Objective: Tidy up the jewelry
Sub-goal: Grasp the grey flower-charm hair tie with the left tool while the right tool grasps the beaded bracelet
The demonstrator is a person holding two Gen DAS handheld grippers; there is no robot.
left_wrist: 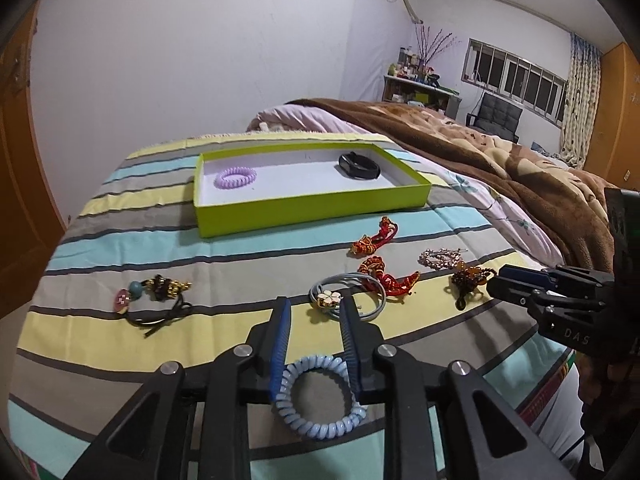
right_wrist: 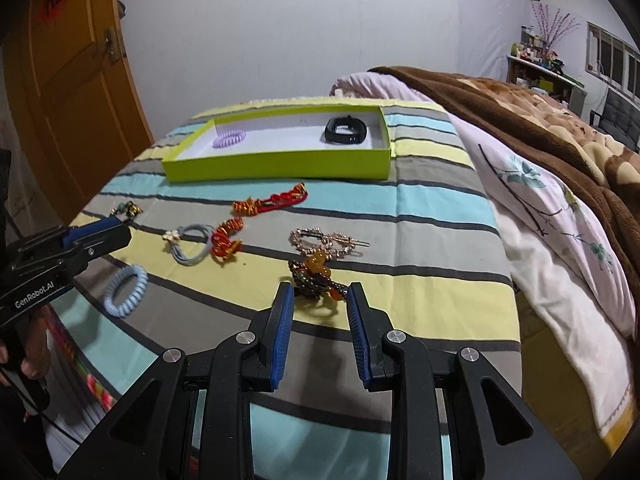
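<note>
My left gripper (left_wrist: 316,304) is open, its blue pads apart. A light blue coil hair tie (left_wrist: 320,396) lies flat on the striped bedspread below the jaws, and the pads do not press on it. In the right wrist view the same coil (right_wrist: 126,290) rests on the bed under the left gripper (right_wrist: 108,228). My right gripper (right_wrist: 321,292) is also open. An amber bead bracelet (right_wrist: 316,278) lies just ahead of its fingertips, untouched. The green box (left_wrist: 312,208) at the back holds a purple coil tie (left_wrist: 235,177) and a black watch band (left_wrist: 359,166).
Loose on the bedspread are two red knotted bracelets (left_wrist: 374,238) (left_wrist: 386,276), a grey hair tie with a white flower (left_wrist: 348,292), a rhinestone clip (left_wrist: 440,258) and a charm hair tie (left_wrist: 156,296). A brown blanket (left_wrist: 520,168) is piled to the right.
</note>
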